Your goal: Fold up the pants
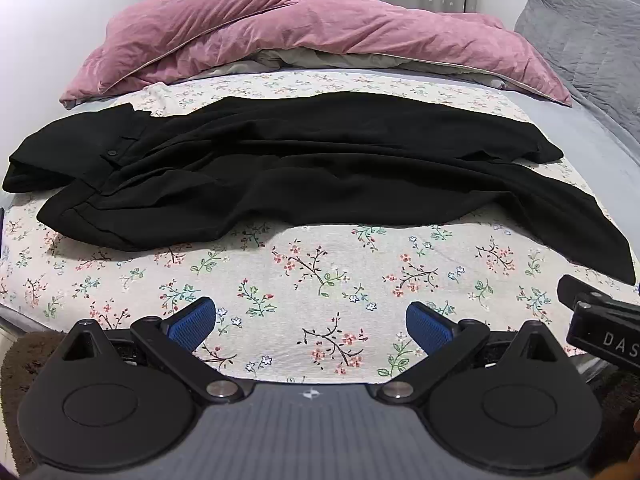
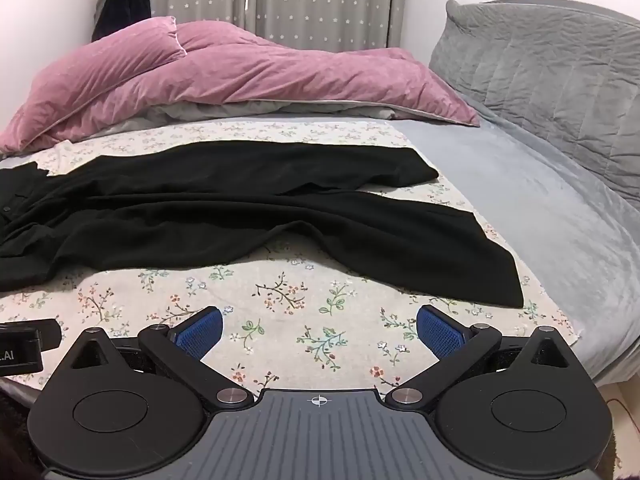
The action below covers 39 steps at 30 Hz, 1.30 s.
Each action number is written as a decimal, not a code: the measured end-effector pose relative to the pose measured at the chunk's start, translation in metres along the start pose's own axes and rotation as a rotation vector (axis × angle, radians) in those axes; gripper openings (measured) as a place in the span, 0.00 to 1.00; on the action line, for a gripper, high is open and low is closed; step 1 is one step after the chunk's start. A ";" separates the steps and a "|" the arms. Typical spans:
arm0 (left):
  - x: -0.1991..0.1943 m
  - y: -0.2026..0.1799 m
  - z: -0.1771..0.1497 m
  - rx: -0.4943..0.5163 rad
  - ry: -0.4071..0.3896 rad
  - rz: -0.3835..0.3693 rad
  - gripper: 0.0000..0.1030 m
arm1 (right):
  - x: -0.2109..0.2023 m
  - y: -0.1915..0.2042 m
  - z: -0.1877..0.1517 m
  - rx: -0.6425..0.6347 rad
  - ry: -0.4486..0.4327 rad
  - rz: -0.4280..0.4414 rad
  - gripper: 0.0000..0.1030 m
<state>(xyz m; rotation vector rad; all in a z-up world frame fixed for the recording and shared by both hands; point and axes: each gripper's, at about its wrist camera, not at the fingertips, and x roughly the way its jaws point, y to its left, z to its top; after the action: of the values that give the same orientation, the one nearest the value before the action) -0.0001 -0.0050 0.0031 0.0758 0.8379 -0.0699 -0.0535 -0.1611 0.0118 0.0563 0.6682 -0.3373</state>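
Black pants [image 1: 304,168] lie unfolded across the floral sheet [image 1: 320,280], both grippers' fingers [image 1: 192,322] [image 2: 438,332] wide open, empty, nothing begun.

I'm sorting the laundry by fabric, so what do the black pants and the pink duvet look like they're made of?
Black pants: thin matte woven cloth, possibly a polyester blend; it drapes in soft shallow wrinkles. Pink duvet: likely velvet or plush, with a soft sheen along its crumpled folds.
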 end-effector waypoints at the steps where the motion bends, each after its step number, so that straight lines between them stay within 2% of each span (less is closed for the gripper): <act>1: 0.000 -0.001 0.000 0.001 0.000 0.001 1.00 | 0.000 0.000 0.000 -0.001 0.000 0.001 1.00; 39: -0.001 -0.004 -0.002 0.008 -0.001 -0.007 1.00 | -0.005 0.000 -0.001 -0.011 -0.009 0.022 1.00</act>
<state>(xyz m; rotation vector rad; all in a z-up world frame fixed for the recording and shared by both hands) -0.0027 -0.0085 0.0019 0.0804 0.8370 -0.0797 -0.0575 -0.1592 0.0143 0.0516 0.6604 -0.3122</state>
